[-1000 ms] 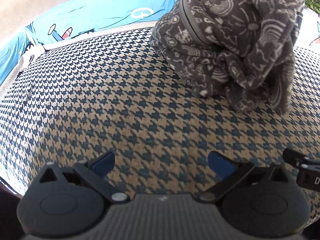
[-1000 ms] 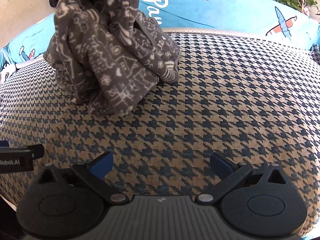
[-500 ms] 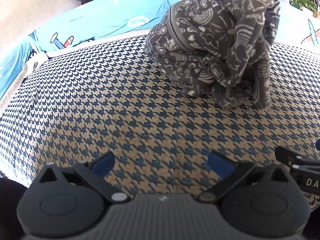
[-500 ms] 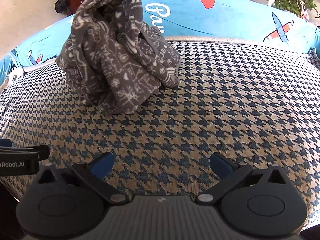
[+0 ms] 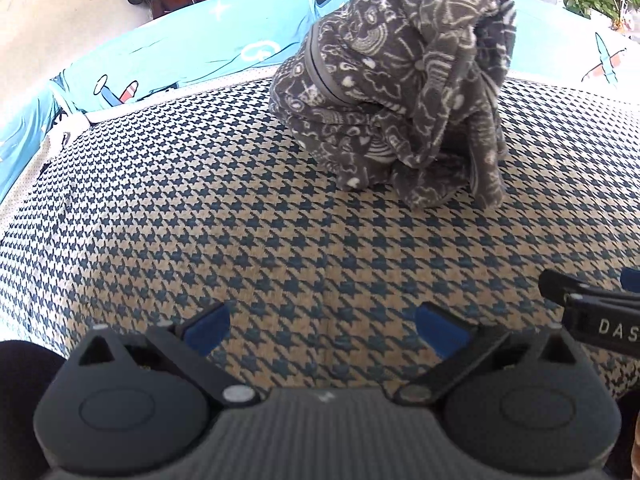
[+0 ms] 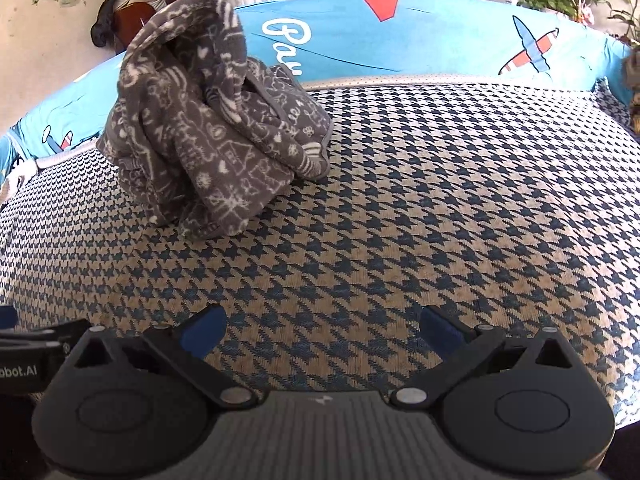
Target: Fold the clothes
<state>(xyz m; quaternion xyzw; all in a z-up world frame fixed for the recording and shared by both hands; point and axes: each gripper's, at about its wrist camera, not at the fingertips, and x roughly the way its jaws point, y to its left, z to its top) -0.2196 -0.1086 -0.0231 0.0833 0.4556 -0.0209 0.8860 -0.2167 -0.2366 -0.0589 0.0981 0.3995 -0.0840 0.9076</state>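
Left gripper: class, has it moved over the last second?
Yes. The left gripper has pulled back from the grey garment; more of the blue sheet shows behind.

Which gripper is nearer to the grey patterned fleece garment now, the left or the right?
No clear difference. The left gripper has the fleece garment ahead to its right; the right gripper has it ahead to its left. Both jaws open, apart from it.

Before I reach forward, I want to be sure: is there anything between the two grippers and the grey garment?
Nothing visible. Only bare checked cover lies between the open left gripper, the open right gripper and the crumpled grey garment.
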